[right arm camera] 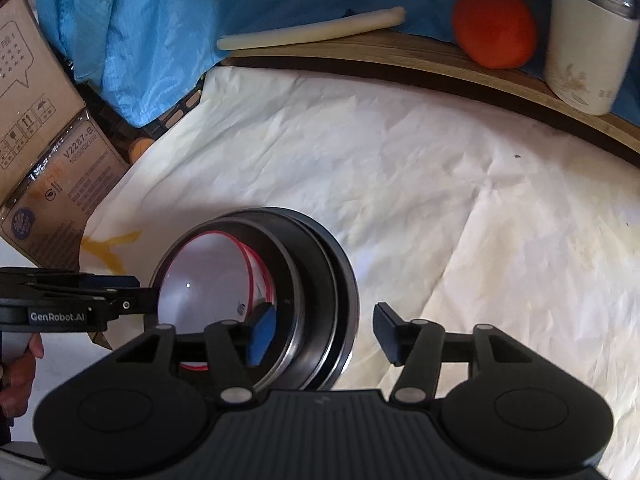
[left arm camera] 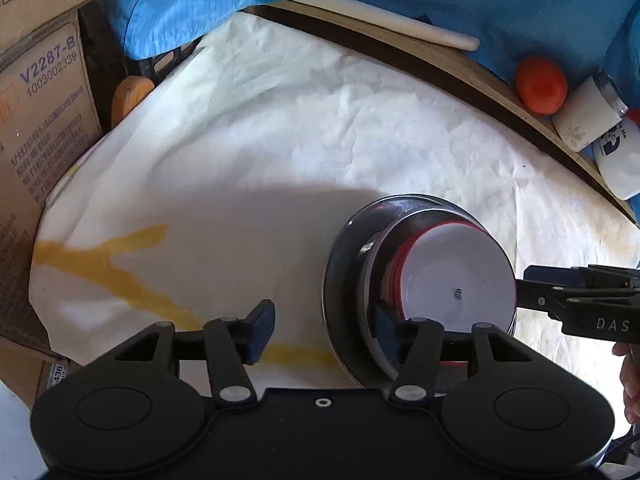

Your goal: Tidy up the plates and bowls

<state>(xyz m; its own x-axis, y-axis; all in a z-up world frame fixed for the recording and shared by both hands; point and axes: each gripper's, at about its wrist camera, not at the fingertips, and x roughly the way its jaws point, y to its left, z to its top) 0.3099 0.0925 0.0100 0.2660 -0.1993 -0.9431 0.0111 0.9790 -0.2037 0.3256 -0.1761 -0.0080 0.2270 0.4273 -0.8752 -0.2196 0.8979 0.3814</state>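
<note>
A white bowl with a red rim (left arm camera: 460,272) lies nested in a steel bowl (left arm camera: 400,212), which rests on a wider steel plate (left arm camera: 340,276) on the white cloth. My left gripper (left arm camera: 324,332) is open astride the stack's near wall, one pad outside and the other inside the rim, neither pressing. In the right wrist view the same white bowl (right arm camera: 208,280) and steel bowl (right arm camera: 308,280) sit low left. My right gripper (right arm camera: 324,332) is open too, with its left pad inside the rim and its right pad outside over the cloth. Each gripper shows at the stack's far side in the other's view: right gripper (left arm camera: 524,288), left gripper (right arm camera: 144,300).
Crumpled white cloth (left arm camera: 280,120) with a yellow stain (left arm camera: 120,264) covers the table. Cardboard boxes (left arm camera: 44,120) stand left and blue fabric (left arm camera: 200,0) at the back. On a wooden ledge (left arm camera: 460,64) lie a white stick (left arm camera: 372,12), an orange fruit (left arm camera: 540,84), a white jar (left arm camera: 588,116) and a bottle (left arm camera: 620,160).
</note>
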